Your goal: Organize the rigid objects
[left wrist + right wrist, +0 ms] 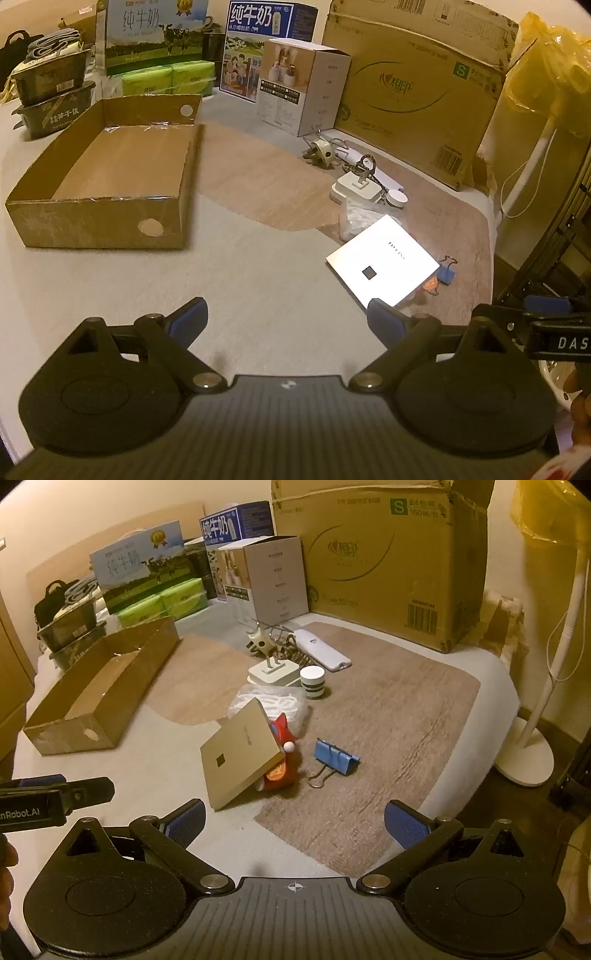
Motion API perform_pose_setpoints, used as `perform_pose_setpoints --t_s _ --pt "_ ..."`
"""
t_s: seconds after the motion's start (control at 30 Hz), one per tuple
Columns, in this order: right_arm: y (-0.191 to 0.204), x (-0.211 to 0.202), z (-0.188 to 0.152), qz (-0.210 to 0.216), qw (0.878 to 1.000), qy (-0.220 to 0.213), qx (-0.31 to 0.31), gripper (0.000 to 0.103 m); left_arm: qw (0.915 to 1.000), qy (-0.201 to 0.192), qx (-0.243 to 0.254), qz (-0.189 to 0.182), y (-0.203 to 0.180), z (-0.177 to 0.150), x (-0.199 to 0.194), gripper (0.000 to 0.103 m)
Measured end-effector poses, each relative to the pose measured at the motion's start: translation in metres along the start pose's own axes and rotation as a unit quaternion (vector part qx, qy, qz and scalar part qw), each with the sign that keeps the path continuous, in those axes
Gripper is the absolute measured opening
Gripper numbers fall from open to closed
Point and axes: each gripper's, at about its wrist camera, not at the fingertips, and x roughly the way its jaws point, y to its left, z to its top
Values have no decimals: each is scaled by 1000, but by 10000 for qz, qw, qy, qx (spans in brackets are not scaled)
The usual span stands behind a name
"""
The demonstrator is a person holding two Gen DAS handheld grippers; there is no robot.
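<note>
Your tray (99, 218) sits empty on the left, open side up, well apart from the clutter. In my judgement it's the drop spot, and nothing has gone in yet.

The pile sits on the brown mat (399, 709): a flat white box (240, 753) leans tilted on a red toy (282, 771), so its far edge is off the surface. That tilt should make a grab easier, though lifting it may topple the toy. A blue clip (336, 757) lies just beside the toy, apart from the box. Behind them: a bag of white bits (291, 701), a charger (273, 674), a striped cup (312, 682), and a white remote (325, 651).

Your left gripper (286, 321) is spread wide, nothing between the fingers (188, 321), hovering over bare table with the box corner near its right pad.

Your right gripper (295, 821) is fully wide too, empty, tilted down toward the box and toy and touching nothing.
</note>
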Motion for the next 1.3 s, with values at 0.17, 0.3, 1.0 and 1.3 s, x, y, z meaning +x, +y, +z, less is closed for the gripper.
perform_pose_setpoints --t_s 0.17,0.3,1.0,1.3 --pt "0 0 0 -10 10000 -5 -4 102 10000 -8 15 -14 -1 0 -1 92" --pt "0 0 0 -4 10000 -6 -8 102 10000 -14 10 -26 0 0 -1 92" --pt "-1 2 1 2 10000 -12 -8 102 10000 11 35 -93 -1 1 3 92" --pt "-4 3 2 -16 10000 -10 -8 102 9998 22 89 -172 -1 3 6 92"
